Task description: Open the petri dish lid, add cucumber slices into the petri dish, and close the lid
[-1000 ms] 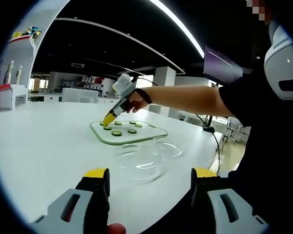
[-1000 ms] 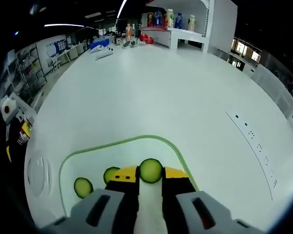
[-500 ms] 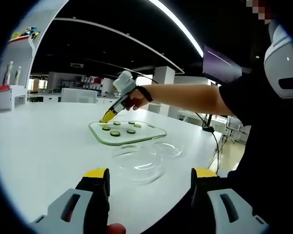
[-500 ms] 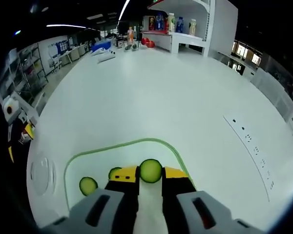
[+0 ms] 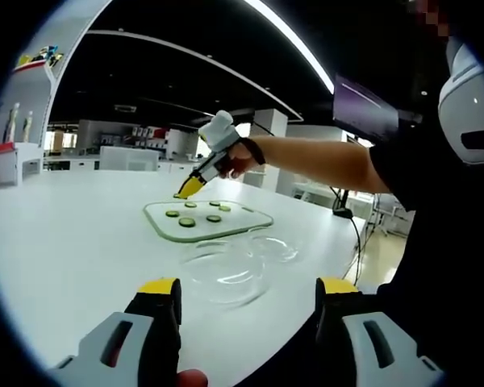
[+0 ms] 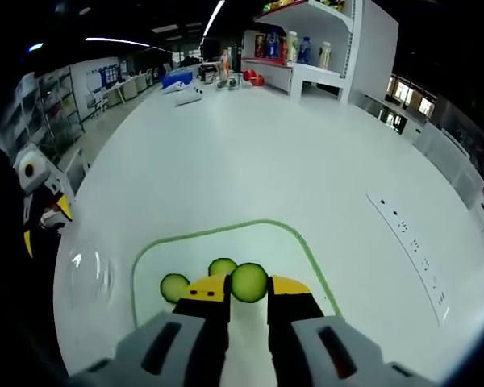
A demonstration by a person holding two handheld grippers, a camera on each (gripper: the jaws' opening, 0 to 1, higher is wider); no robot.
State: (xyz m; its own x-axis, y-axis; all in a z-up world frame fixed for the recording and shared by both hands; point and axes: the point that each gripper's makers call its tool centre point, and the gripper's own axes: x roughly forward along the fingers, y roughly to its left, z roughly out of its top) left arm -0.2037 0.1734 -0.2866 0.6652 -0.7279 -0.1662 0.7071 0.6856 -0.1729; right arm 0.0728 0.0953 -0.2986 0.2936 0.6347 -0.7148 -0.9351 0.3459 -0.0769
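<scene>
My right gripper [image 6: 248, 284] is shut on a round green cucumber slice [image 6: 248, 281]. It hangs just above a clear board with a green rim [image 6: 302, 242]. Two more slices [image 6: 174, 285] lie on that board under the jaws. In the left gripper view the right gripper [image 5: 187, 189] hovers over the far end of the board [image 5: 240, 225], where several slices [image 5: 187, 222] lie. A clear petri dish [image 5: 224, 274] sits in front of the board, with a second clear round piece [image 5: 276, 246] beside it. My left gripper [image 5: 248, 289] stands open and empty above the near table edge.
The white table [image 6: 306, 153] stretches far. A white shelf with bottles [image 6: 306, 50] stands at its far end, and a row of sockets [image 6: 415, 246] lies to the right. The person's arm [image 5: 315, 161] reaches over the table from the right. The dish [image 6: 89, 270] shows faintly left of the board.
My right gripper has risen off the board with the cucumber slice still held and has drifted toward the dish side. The left gripper has stayed put.
</scene>
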